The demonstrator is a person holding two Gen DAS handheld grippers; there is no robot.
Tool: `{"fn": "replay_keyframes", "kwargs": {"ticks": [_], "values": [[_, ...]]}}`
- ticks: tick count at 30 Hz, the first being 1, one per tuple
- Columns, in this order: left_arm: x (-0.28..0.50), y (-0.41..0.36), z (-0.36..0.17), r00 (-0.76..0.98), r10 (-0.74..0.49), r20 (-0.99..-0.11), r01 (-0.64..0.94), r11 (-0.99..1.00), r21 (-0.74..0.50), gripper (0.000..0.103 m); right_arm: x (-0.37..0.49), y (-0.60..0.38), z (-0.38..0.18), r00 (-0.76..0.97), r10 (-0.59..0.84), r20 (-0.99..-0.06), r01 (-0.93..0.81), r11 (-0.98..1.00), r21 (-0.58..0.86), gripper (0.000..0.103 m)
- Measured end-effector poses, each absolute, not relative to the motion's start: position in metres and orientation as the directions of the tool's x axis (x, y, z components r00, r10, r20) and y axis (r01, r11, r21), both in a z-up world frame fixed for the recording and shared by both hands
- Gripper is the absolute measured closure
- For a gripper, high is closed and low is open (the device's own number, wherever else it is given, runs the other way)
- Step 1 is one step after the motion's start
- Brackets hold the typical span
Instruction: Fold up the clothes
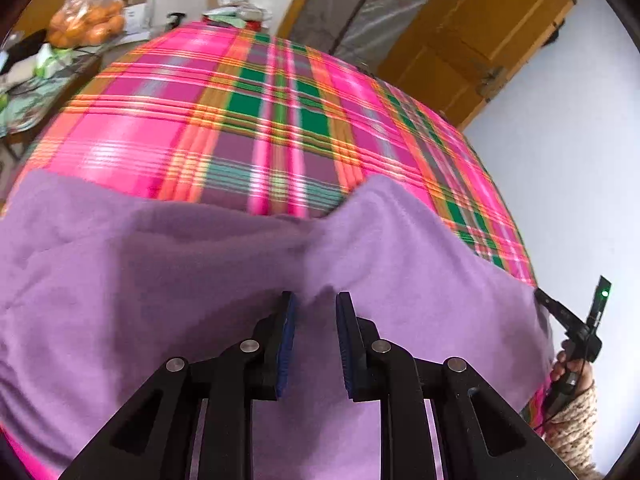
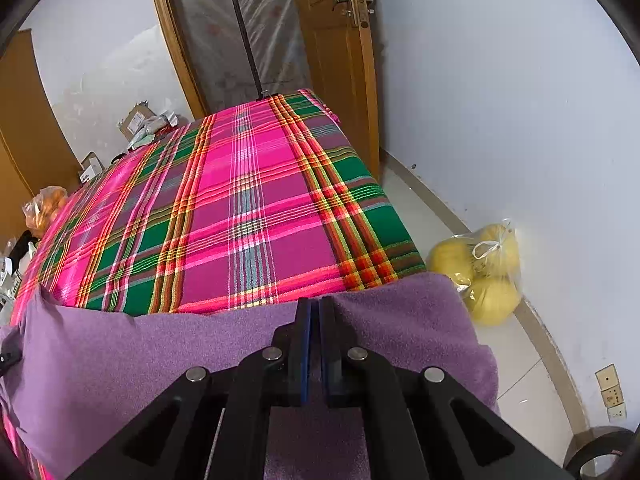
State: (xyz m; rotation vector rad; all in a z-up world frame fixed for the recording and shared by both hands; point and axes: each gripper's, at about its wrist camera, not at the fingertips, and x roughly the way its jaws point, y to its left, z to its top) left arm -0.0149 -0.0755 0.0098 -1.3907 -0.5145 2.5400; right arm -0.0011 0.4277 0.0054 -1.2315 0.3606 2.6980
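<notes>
A purple fleece garment (image 1: 160, 280) lies across the near end of a bed covered by a pink, green and orange plaid blanket (image 1: 248, 120). My left gripper (image 1: 316, 304) is open just above the garment, and a raised fold of fleece sits at the gap between its blue pads. My right gripper (image 2: 315, 308) is shut on the purple garment (image 2: 140, 360) at its far edge. In the left wrist view, the right gripper (image 1: 540, 294) shows at the garment's right corner, held by a hand in a knitted sleeve.
A wooden door (image 2: 340, 60) and a plastic-covered doorway stand past the bed. A bag of yellow fruit (image 2: 484, 272) lies on the floor by the right wall. A bag of oranges (image 1: 88, 20), boxes and clutter sit left of the bed.
</notes>
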Motion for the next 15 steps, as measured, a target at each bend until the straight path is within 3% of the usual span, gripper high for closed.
{"fn": "replay_keyframes", "kwargs": {"ticks": [9, 11, 15], "values": [[0.010, -0.151, 0.009, -0.600, 0.268, -0.754, 0.133, -0.896, -0.424, 0.082, -0.003, 0.421, 0.006, -0.643, 0.075, -0.762, -0.246, -0.963, 0.112, 0.100], [0.015, -0.166, 0.013, -0.618, 0.176, -0.766, 0.200, -0.907, -0.370, 0.082, -0.003, 0.419, 0.006, -0.640, 0.089, -0.763, -0.250, -0.963, 0.098, 0.100], [0.022, -0.201, 0.020, -0.658, 0.133, -0.741, 0.276, -0.873, -0.402, 0.082, -0.004, 0.413, 0.005, -0.631, 0.125, -0.766, -0.257, -0.965, 0.054, 0.099]]}}
